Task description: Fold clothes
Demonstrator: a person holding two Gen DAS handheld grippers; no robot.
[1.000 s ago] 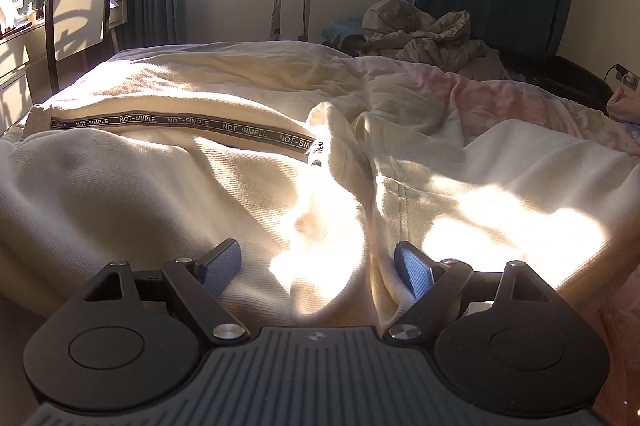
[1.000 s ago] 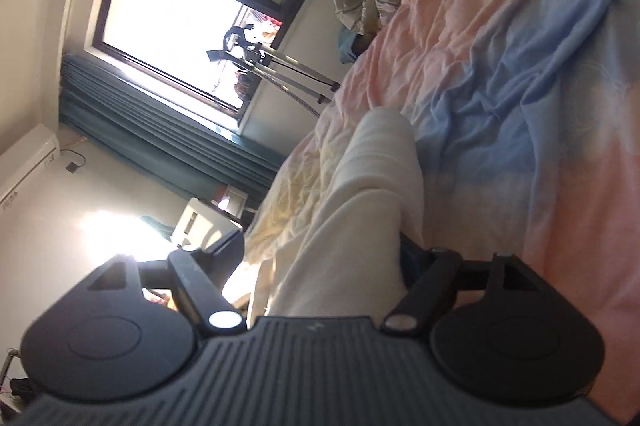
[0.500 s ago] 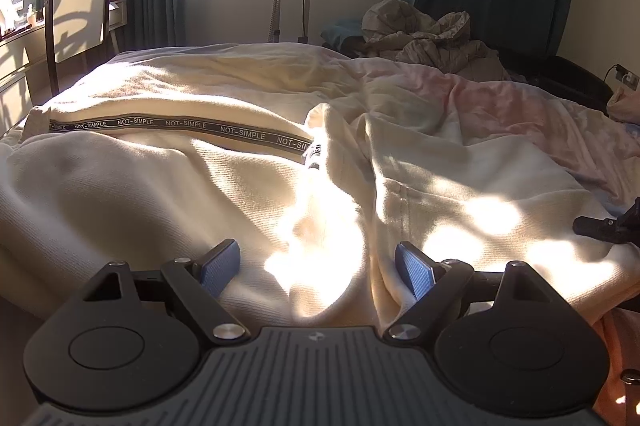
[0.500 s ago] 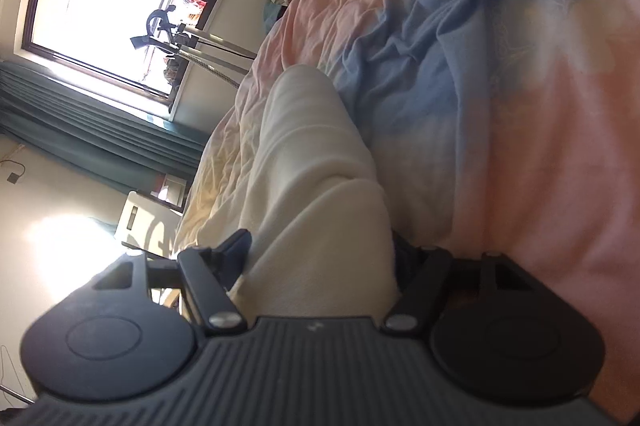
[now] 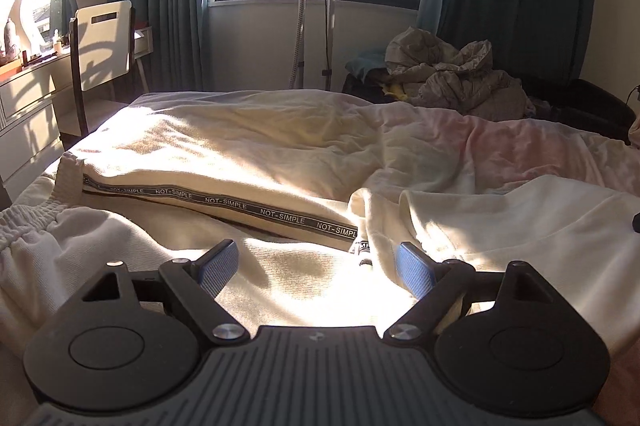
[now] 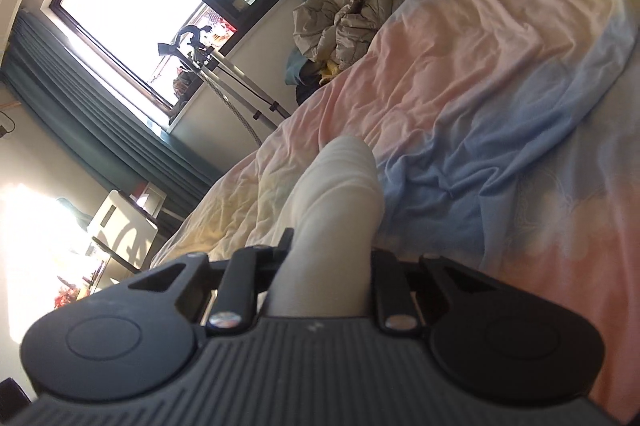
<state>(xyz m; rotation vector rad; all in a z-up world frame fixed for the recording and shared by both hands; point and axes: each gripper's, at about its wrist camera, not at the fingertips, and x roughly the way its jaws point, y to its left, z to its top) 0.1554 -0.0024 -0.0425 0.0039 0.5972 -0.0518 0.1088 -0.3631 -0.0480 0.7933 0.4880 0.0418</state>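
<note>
I held the left gripper (image 5: pixel 316 268) low over cream sweatpants (image 5: pixel 256 186) spread across the sunlit bed (image 5: pixel 540 150), its blue-padded fingers (image 5: pixel 218 266) wide apart and gripping nothing. A black stripe (image 5: pixel 224 204) reading NOT-SIMPLE ran along one leg, the elastic waistband (image 5: pixel 30 222) bunched at left. My right gripper (image 6: pixel 328 262), tilted sideways, was clamped on a thick fold of the same cream fabric above the pink-and-blue bedsheet (image 6: pixel 500 130).

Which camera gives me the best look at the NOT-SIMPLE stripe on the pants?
Left wrist view: the stripe runs readable along the pant leg. The right wrist view shows only plain cream fabric in the right gripper, no stripe.
</note>
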